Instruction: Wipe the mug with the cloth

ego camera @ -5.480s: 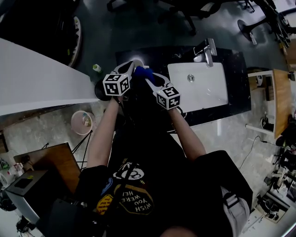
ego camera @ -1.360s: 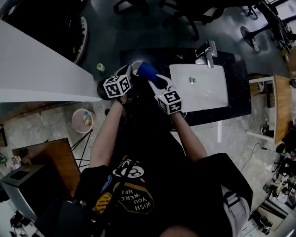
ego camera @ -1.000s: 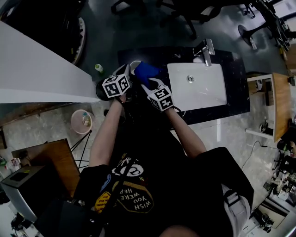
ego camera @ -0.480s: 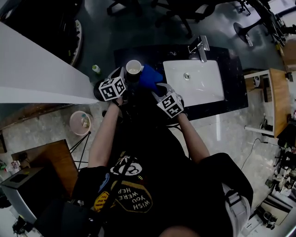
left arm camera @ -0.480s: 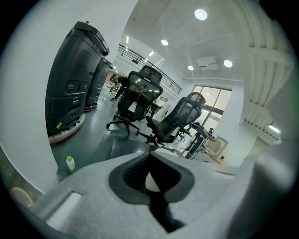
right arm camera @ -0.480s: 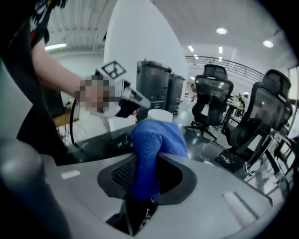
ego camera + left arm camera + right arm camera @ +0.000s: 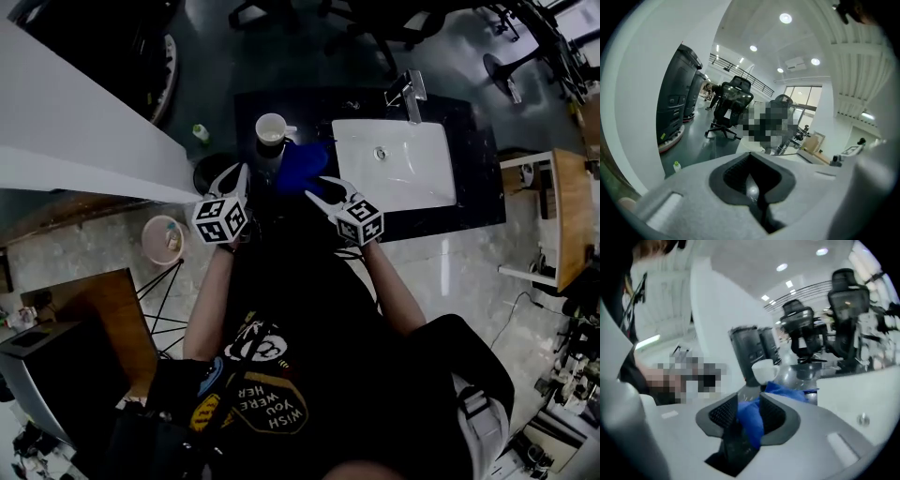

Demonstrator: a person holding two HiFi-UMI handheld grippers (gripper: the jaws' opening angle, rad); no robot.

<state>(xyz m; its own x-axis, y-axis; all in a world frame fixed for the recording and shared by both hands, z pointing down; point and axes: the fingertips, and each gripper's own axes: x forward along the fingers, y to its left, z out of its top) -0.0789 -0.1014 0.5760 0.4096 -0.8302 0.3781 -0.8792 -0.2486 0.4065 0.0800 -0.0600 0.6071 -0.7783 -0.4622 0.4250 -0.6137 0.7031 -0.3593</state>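
Note:
The white mug (image 7: 271, 128) stands upright on the black counter (image 7: 469, 122), also seen ahead in the right gripper view (image 7: 764, 370). The blue cloth (image 7: 302, 164) lies crumpled just in front of it. My right gripper (image 7: 319, 186) sits at the cloth's near edge. Its jaws are opening, and a fold of cloth (image 7: 751, 420) still lies loosely between the pads. My left gripper (image 7: 236, 173) is drawn back to the left of the mug, apart from it. In its own view the left gripper (image 7: 751, 187) shows only a narrow gap, with nothing in it.
A white sink (image 7: 398, 169) with a faucet (image 7: 405, 91) is set in the counter to the right of the cloth. A white partition (image 7: 75, 122) runs along the left. A small green-capped bottle (image 7: 199, 134) and a pink bucket (image 7: 165, 239) stand on the floor.
The mug has gone from the left gripper to standing on the counter. The cloth has come down beside it. Both grippers have drawn back toward the person.

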